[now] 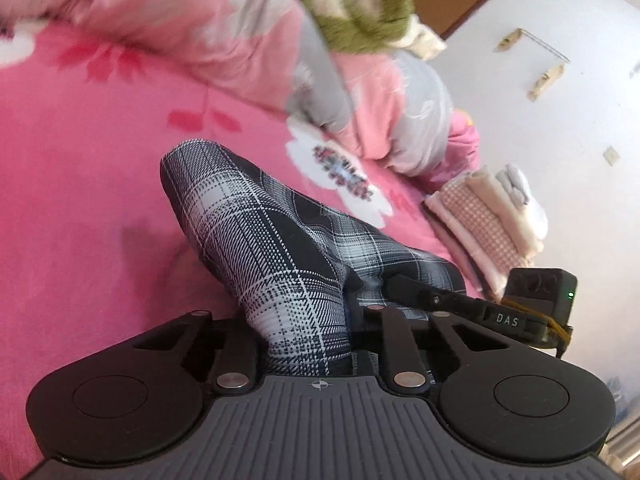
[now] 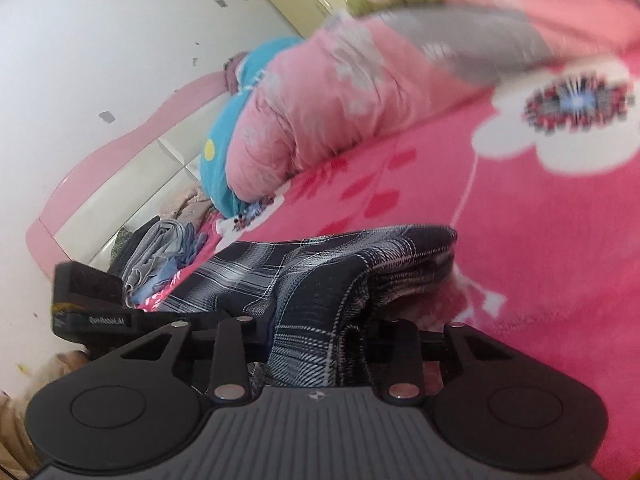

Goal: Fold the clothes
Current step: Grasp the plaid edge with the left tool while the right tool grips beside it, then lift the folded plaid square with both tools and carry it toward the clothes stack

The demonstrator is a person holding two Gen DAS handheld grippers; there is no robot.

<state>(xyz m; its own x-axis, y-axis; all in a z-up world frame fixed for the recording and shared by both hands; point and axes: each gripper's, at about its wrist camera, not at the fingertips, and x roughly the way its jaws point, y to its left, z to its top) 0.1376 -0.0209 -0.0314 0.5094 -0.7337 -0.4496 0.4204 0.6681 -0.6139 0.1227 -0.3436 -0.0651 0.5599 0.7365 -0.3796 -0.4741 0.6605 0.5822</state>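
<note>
A black-and-white plaid garment (image 1: 256, 236) is seen in the lower centre of the left wrist view, bunched into a ridge that rises from the pink flowered bedspread (image 1: 80, 168) and runs down into the left gripper (image 1: 308, 344). The jaws of that gripper are drawn nearly together and the plaid cloth is pinched between them, so the fabric is grasped and lifted off the bed at that end. In the right wrist view the same garment (image 2: 320, 272) is found in the lower centre of the frame, draped in folds over the bedspread (image 2: 520, 260), and one gathered fold is clamped by the right gripper (image 2: 316, 356), whose jaws are held partly apart by the thickness of the cloth. The other gripper's black body is visible at the lower right of the left view and at the lower left of the right view. A pink and grey quilt (image 1: 224, 40) is heaped across the upper part of the left view, and a stack of folded cloths (image 1: 484, 216) is seen at the right edge of the bed.
</note>
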